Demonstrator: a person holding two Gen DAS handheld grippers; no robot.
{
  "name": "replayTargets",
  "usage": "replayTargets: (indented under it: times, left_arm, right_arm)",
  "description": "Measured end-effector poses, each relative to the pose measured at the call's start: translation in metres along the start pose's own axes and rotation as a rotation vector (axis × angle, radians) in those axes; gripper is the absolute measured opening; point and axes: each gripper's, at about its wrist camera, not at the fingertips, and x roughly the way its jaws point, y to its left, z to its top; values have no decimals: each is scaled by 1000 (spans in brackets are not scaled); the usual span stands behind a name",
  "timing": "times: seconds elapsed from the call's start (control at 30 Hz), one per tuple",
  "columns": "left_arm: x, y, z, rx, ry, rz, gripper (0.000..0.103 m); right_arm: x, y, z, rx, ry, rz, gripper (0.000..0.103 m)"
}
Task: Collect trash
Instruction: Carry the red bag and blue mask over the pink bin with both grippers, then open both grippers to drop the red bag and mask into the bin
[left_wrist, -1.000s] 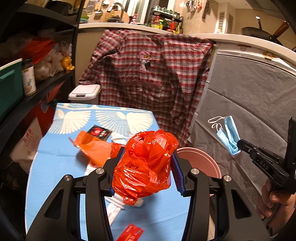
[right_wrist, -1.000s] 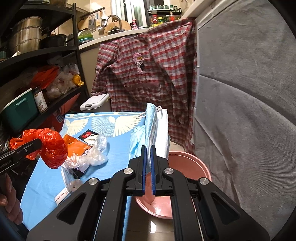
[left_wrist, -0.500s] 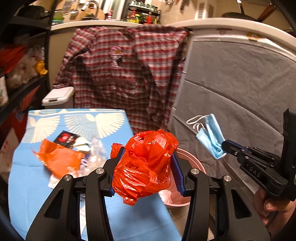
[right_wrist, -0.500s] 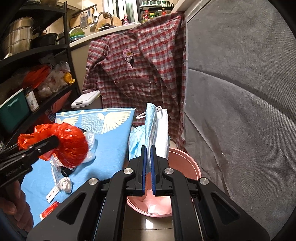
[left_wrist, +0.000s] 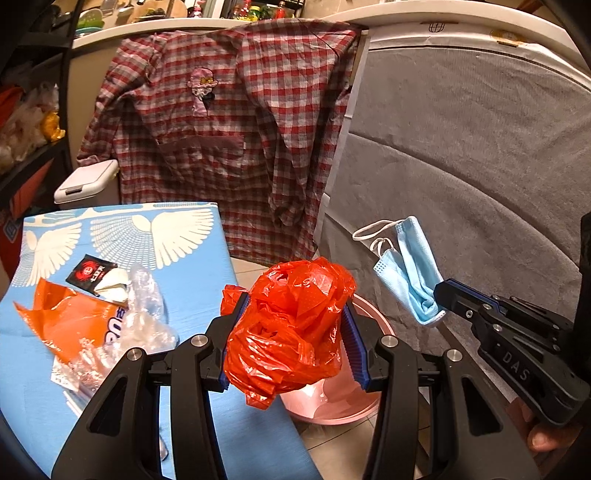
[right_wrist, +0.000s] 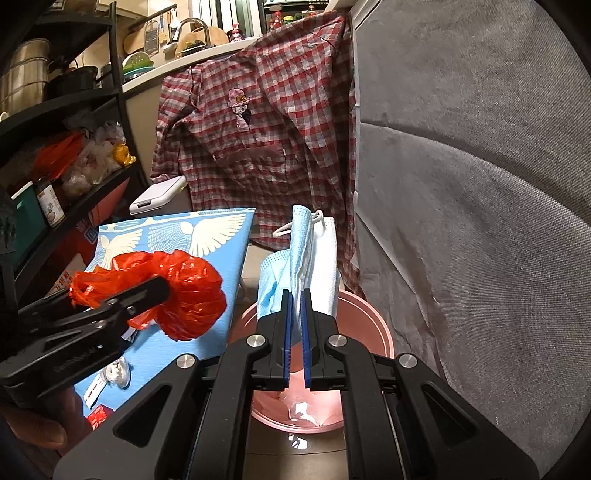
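Observation:
My left gripper is shut on a crumpled red plastic bag, held in the air at the blue table's right edge, beside the pink bin; the bag also shows in the right wrist view. My right gripper is shut on a blue face mask, held above the pink bin. The mask also shows in the left wrist view. More trash lies on the blue table: an orange wrapper, clear plastic, a black sachet.
A plaid shirt hangs behind the table and bin. A grey covered surface fills the right. A white lidded bin stands behind the table. Dark shelves with jars and bags stand on the left.
Both grippers have moved right toward the pink bin, the left carrying the red bag off the table's middle, the right carrying the mask over the bin. Both grips are unchanged.

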Motion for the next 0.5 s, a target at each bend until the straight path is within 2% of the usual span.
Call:
replayTargets:
  times: [0.5]
  left_arm:
    - [41, -9, -1, -4, 60, 2, 48]
  right_arm:
    - [17, -15, 0, 42, 38, -22, 9]
